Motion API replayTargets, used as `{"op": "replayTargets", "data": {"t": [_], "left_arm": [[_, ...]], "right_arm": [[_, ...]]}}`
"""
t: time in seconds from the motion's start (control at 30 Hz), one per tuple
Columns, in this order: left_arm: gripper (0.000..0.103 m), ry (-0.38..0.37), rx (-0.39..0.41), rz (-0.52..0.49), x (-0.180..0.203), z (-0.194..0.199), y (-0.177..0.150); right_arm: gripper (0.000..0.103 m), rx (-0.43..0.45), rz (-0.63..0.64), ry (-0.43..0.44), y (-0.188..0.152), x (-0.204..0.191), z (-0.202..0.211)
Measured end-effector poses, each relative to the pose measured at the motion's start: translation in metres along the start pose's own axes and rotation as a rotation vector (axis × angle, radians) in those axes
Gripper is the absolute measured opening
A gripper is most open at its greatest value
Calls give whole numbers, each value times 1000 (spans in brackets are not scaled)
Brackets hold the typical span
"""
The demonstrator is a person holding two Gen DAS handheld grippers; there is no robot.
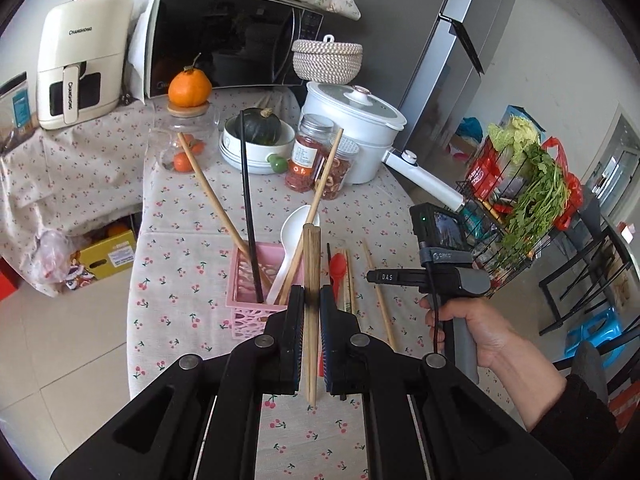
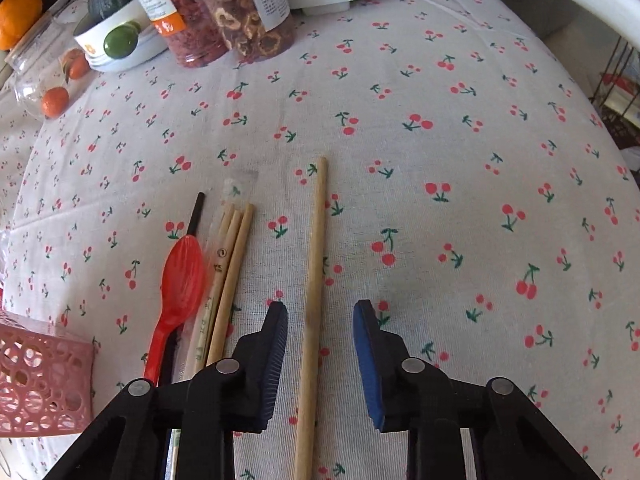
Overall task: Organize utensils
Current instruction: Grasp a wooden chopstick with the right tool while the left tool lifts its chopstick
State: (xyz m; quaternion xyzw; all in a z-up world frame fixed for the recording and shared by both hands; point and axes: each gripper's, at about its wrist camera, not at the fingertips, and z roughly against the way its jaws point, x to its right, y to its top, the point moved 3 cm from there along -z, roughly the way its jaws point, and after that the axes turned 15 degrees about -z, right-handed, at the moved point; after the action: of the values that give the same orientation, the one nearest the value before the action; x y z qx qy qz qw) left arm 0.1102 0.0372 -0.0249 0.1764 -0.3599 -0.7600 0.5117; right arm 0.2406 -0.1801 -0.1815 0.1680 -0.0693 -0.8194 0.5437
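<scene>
Jaws: left gripper pinches round wooden chopsticks; right gripper wide.

The left wrist camera is looking from above across the cherry-print tablecloth toward the microwave, while the right wrist camera is facing down close over that shared cloth, both showing the red spoon.
</scene>
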Motion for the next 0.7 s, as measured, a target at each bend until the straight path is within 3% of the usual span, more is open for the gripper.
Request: {"op": "replayTargets", "data": {"t": [0.2, 0.27, 0.5, 0.7], "left_arm": [[7, -1, -4, 23, -8, 3, -2], [7, 3, 4, 21, -7, 6, -1], [7, 25, 29, 7, -3, 19, 0], [7, 44, 64, -13, 1, 39, -2]], "right_arm": [[26, 33, 76, -78, -6, -11, -5], [8, 40, 96, -81, -9, -12, -4], [6, 54, 43, -8, -17, 8, 28], [6, 208, 25, 136, -28, 25, 111]]}}
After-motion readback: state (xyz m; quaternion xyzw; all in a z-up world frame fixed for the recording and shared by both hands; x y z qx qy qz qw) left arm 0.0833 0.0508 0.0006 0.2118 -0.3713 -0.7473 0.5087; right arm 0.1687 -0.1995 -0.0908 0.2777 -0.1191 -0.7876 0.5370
